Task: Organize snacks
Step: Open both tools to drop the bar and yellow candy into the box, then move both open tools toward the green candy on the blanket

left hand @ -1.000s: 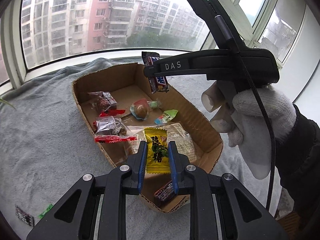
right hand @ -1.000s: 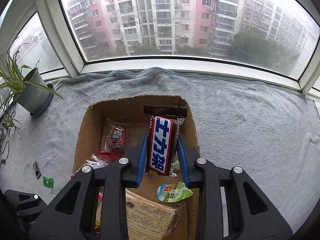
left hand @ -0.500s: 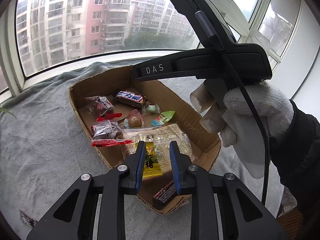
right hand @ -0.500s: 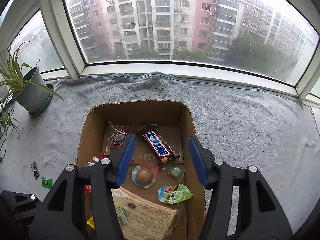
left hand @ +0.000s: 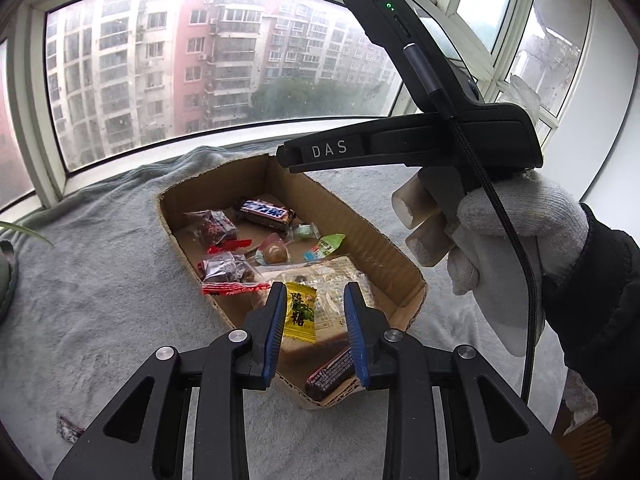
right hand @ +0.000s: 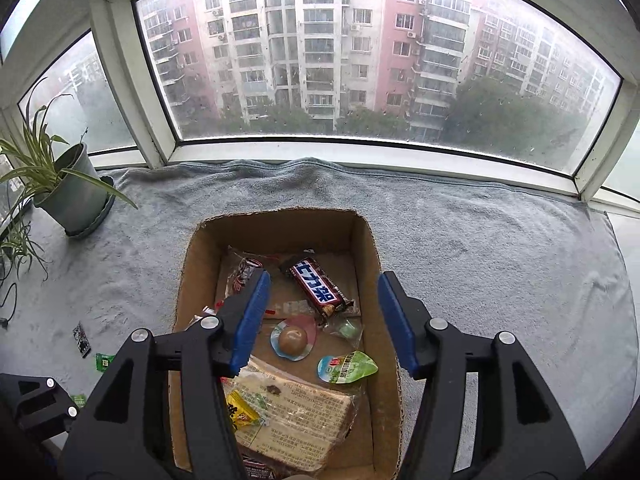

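Your left gripper (left hand: 315, 316) points forward and down, its blue-padded fingers (left hand: 277, 328) parted with a moderate gap and nothing pinched between them. Your right gripper (right hand: 324, 320) is spread much wider, its jaws standing far apart and empty, also angled downward. From the left wrist view, your right hand (left hand: 516, 240), in a white knit glove with a dark sleeve behind it, wraps around the right gripper's handle, raised at the right.

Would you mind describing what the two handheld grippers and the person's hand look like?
Both the left gripper and right gripper are black, with blue finger pads and silver pivot bolts. The right one bears white "DAS" lettering, a green light and a black braided cable. The right hand wears a white knit glove and dark sleeve.
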`<action>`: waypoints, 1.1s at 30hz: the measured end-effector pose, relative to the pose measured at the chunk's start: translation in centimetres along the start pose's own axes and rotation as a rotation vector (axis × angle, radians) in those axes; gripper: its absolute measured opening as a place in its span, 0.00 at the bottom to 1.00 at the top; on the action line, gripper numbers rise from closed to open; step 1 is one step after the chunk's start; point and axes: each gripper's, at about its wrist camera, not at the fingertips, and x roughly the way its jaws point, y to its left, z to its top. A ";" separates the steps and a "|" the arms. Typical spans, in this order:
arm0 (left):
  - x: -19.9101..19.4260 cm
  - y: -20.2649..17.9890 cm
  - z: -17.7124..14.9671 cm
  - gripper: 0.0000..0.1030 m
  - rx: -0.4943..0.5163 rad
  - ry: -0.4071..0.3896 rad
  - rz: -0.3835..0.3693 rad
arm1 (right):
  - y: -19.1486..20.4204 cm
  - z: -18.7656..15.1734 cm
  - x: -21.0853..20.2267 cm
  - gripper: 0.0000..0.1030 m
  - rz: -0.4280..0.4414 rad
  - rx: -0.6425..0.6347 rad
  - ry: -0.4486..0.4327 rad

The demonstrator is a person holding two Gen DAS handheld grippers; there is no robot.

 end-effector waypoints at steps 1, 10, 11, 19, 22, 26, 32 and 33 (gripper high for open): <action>-0.3 -0.1 0.0 0.27 0.004 -0.006 0.001 | 0.1 0.0 -0.3 0.57 0.002 0.000 -0.003; -3.5 0.0 -0.2 0.27 0.016 -0.058 0.017 | 2.2 -0.9 -3.5 0.57 0.031 -0.022 -0.039; -3.9 0.1 -0.3 0.27 0.014 -0.061 0.018 | 2.5 -1.1 -3.8 0.57 0.035 -0.023 -0.044; -7.8 3.9 -2.2 0.27 -0.019 -0.082 0.079 | 5.2 -2.3 -7.3 0.57 0.104 -0.044 -0.093; -9.5 6.7 -3.1 0.27 -0.063 -0.083 0.123 | 6.4 -2.9 -8.2 0.57 0.142 -0.061 -0.101; -11.6 11.0 -4.7 0.27 -0.139 -0.076 0.186 | 8.6 -3.9 -8.7 0.57 0.205 -0.088 -0.095; -13.5 15.9 -8.2 0.27 -0.263 -0.046 0.246 | 12.5 -6.0 -7.4 0.57 0.311 -0.123 -0.027; -13.6 16.5 -8.8 0.27 -0.281 -0.039 0.251 | 13.3 -6.5 -6.9 0.57 0.322 -0.138 -0.010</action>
